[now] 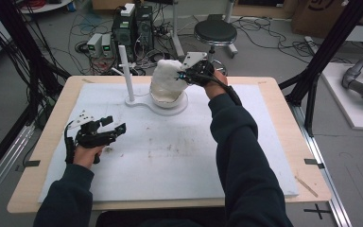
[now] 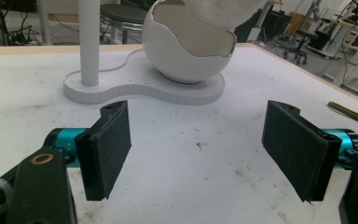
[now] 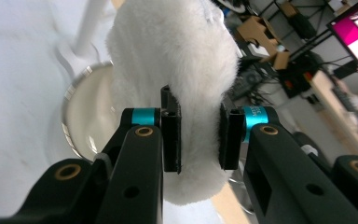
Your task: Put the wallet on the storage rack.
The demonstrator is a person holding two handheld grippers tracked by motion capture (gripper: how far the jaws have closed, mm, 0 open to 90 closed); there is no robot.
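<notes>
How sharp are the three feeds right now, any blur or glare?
High view: even light, soft, no glare. Left gripper view: crisp on the egg-shaped bowl and open left tool. Right gripper view: right tool sharp on the white fluffy cloth, background streaked with blur.

White fluffy cushion (image 3: 172,60), white bowl (image 2: 186,51)

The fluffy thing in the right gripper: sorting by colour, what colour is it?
White; the fluffy thing shows best in the right gripper view.
</notes>
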